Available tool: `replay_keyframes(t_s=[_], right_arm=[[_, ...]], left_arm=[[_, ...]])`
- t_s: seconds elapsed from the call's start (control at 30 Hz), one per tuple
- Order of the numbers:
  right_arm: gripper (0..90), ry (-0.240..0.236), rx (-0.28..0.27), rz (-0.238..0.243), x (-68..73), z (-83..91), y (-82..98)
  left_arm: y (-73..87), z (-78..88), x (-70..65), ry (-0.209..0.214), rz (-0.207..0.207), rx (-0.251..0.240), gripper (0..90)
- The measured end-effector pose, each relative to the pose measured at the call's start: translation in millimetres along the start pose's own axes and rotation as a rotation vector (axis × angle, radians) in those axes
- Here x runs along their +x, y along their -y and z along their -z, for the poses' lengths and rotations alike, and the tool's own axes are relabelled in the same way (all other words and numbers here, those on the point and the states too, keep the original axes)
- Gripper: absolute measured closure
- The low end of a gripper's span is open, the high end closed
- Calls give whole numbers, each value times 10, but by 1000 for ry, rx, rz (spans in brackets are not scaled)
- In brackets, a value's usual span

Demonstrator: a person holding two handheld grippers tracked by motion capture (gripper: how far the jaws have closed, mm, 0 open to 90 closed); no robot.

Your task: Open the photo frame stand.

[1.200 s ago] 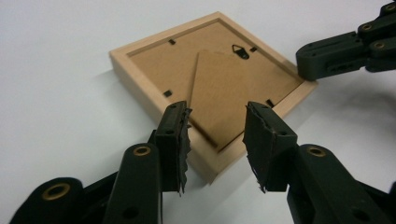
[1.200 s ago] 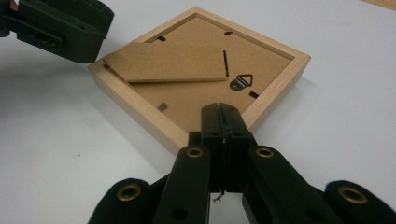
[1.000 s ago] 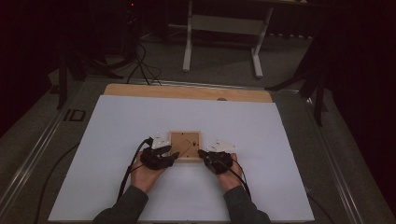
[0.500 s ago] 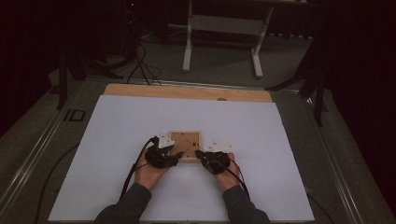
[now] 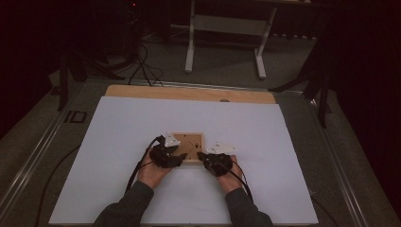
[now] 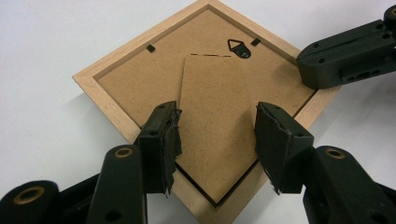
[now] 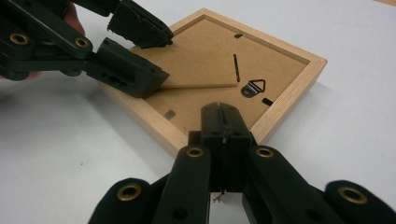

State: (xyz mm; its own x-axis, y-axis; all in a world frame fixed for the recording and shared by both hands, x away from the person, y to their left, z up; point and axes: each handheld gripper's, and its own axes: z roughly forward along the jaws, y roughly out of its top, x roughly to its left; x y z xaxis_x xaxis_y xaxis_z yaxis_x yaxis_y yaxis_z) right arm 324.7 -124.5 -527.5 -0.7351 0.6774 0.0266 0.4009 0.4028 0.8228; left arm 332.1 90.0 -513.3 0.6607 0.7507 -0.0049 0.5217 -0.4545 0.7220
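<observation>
**Grippers at the back of a picture frame**

A square light-wood picture frame point(image 5: 187, 147) lay face down on the white table sheet point(image 5: 118, 132). The left gripper point(image 6: 217, 135) stood with jaws apart, either side of the brown hardboard easel stand point(image 6: 212, 126), not visibly pressing it. The right gripper point(image 7: 224, 122), jaws closed together and holding nothing, rested on the frame's edge.
</observation>
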Motion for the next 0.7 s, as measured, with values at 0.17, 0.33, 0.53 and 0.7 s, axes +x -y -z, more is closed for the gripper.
replay_keyframes(t_s=[0.17, 0.33, 0.53, 0.7], right_arm=[[897, 6, -2, 2, 8, 0, 2], [897, 2, -1, 0, 4, 0, 2], [897, 4, -2, 7, 4, -2, 3], [897, 6, -1, 11, 5, -1, 2]], left_arm=[[-27, -3, -1, -1, -4, 19, 502], [-85, 3, -10, -7, -9, 50, 509], [-173, 101, -50, -33, -33, -18, 508], [-154, 99, -28, -16, -17, -21, 506]])
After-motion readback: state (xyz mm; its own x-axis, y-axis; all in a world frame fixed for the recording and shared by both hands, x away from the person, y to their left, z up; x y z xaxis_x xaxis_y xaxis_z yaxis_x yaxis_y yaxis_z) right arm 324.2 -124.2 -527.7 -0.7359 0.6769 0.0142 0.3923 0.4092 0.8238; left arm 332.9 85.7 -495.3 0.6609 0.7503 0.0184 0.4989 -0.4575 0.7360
